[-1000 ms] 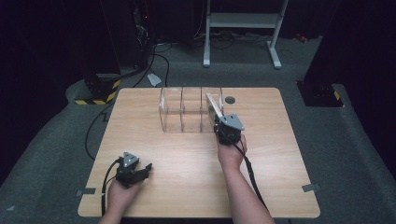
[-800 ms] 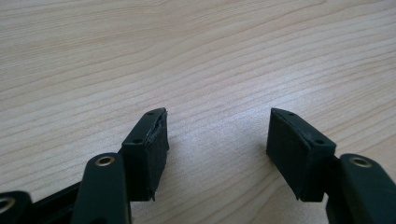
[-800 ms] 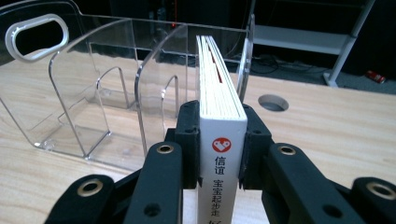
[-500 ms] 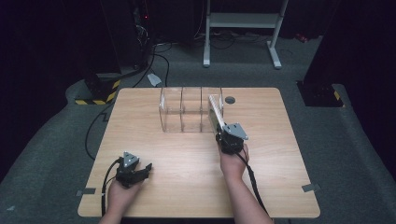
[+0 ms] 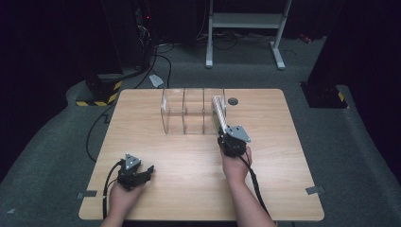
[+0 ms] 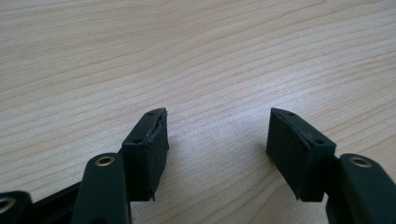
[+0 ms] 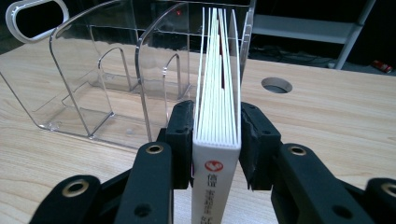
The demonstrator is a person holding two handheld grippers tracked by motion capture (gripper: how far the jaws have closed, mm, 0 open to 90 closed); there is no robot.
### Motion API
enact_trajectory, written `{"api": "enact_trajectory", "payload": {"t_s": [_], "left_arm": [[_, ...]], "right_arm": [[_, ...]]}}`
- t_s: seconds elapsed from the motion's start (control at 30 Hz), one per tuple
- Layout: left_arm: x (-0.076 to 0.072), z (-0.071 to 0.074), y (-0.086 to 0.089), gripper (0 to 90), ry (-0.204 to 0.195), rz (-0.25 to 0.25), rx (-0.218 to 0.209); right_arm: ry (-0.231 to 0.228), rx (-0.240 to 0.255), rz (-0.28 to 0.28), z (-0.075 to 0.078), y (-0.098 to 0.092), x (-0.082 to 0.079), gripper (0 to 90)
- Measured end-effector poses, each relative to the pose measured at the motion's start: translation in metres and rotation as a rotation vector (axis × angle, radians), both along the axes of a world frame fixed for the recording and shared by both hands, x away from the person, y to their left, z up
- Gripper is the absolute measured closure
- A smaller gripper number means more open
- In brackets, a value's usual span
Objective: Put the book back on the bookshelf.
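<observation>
Your right tongs have just been opening a little around the book, which stands in the end slot of the clear rack. Your left tongs rest open and empty on the surface, out of the way.

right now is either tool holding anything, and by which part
The right tool has a white book between its just-opening jaws near the spine end, gripped across its covers. The left tool holds nothing.
</observation>
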State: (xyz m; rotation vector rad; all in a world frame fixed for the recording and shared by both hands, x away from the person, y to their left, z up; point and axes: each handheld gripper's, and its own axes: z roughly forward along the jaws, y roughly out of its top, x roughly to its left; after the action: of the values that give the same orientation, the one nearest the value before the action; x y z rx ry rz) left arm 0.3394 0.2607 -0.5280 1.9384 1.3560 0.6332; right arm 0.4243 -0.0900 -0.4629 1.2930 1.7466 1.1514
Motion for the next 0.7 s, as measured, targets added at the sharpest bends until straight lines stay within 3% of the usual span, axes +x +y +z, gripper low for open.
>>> {"api": "enact_trajectory", "payload": {"t_s": [0.27,0.4,0.7], "left_arm": [[0.0,0.0,0.0,38.5,0.002,-0.001,0.0],[0.0,0.0,0.0,38.5,0.002,-0.001,0.0],[0.0,0.0,0.0,38.5,0.0,0.003,-0.001]], "right_arm": [[0.01,-0.026,-0.018,0.004,0.006,0.006,74.7],[-0.037,-0.055,-0.036,0.009,0.013,0.006,75.0],[-0.078,-0.065,-0.049,0.018,0.021,0.017,75.0]]}}
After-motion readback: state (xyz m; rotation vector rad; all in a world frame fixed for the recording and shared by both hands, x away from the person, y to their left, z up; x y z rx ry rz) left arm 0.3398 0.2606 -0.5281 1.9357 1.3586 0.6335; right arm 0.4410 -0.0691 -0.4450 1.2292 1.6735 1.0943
